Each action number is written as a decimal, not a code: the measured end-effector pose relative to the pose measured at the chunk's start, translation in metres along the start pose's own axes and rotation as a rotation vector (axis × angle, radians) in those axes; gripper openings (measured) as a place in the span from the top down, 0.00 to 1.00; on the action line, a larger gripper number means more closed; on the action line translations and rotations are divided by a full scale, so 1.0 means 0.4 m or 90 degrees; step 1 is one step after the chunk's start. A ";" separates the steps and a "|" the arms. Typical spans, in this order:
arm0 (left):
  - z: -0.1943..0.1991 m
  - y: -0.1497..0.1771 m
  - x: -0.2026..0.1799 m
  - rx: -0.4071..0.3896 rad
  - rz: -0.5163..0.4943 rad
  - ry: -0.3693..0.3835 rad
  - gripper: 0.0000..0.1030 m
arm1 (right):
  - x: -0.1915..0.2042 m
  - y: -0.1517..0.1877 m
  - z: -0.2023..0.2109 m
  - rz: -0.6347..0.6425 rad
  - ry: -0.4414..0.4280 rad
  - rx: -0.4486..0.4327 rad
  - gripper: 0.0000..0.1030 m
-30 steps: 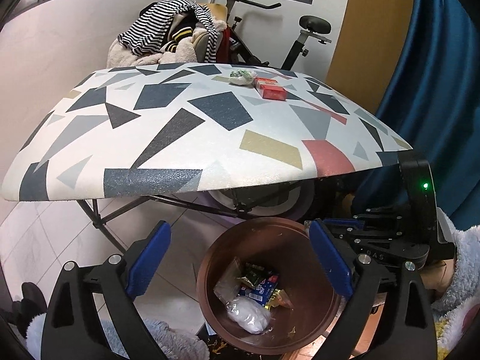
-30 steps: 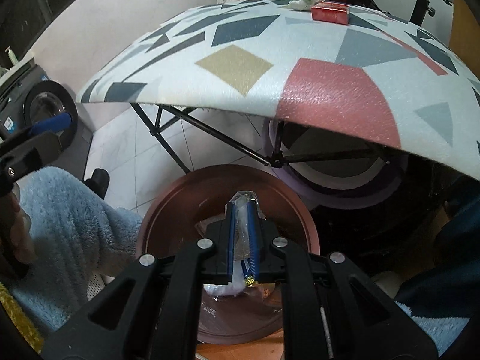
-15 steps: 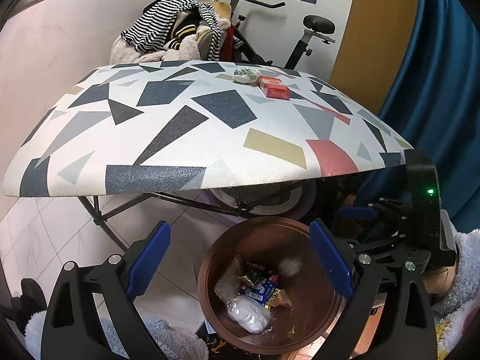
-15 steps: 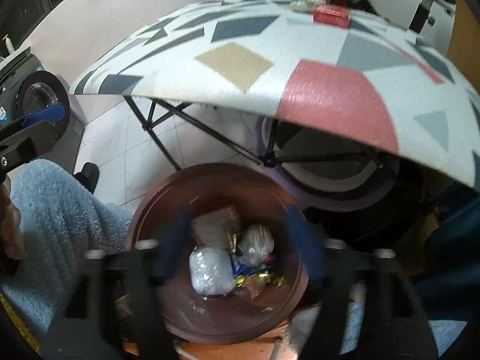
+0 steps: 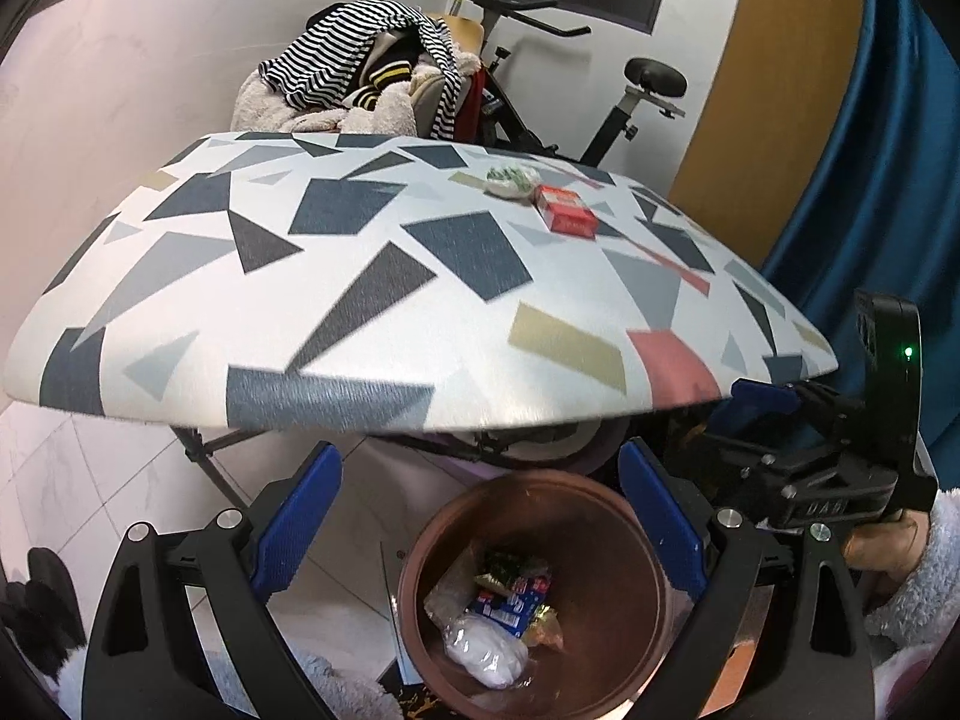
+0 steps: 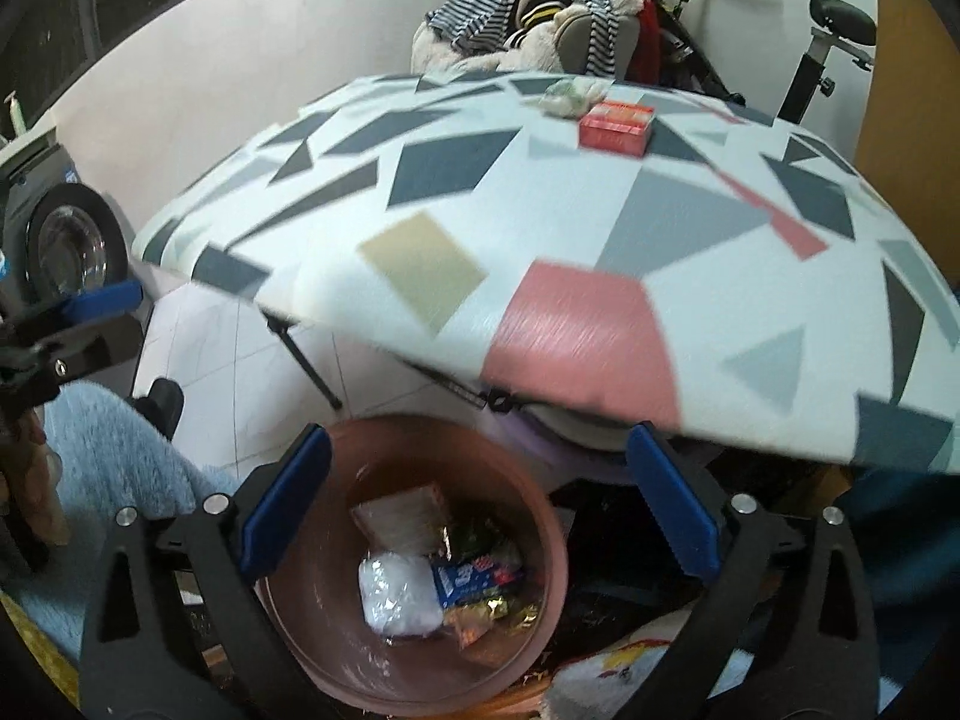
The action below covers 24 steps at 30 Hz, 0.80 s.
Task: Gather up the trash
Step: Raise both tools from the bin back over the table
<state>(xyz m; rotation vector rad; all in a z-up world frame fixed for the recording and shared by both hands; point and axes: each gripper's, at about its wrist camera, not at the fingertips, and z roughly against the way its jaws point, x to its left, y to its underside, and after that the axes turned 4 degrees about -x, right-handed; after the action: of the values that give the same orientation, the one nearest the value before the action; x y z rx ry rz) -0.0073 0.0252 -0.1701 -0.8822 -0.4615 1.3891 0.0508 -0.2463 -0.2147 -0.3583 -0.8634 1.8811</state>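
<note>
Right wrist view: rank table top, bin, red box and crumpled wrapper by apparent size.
1. table top
2. bin, though it sits nearer the camera
3. red box
4. crumpled wrapper, only slightly smaller than the box

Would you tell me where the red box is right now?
In both wrist views the red box lies on the patterned table's far right part, beside a crumpled white-green wrapper.
</note>
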 end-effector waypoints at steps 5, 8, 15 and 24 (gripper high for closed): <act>-0.019 -0.068 0.028 -0.019 -0.007 -0.012 0.11 | -0.038 -0.080 -0.006 0.003 0.021 -0.001 0.06; -0.029 -0.113 0.043 -0.030 -0.008 -0.019 0.11 | -0.063 -0.132 -0.014 0.003 0.030 -0.003 0.06; -0.040 -0.211 0.059 -0.059 -0.023 -0.026 0.11 | -0.108 -0.235 -0.041 0.004 0.054 -0.011 0.06; -0.072 -0.283 0.104 -0.067 -0.020 -0.025 0.11 | -0.160 -0.318 -0.123 -0.015 0.067 0.010 0.06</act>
<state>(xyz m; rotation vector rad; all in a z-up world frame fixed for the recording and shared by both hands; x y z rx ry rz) 0.0942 0.0639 -0.1104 -0.9304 -0.5802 1.3651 0.1940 -0.2507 -0.1678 -0.4312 -0.7790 1.8290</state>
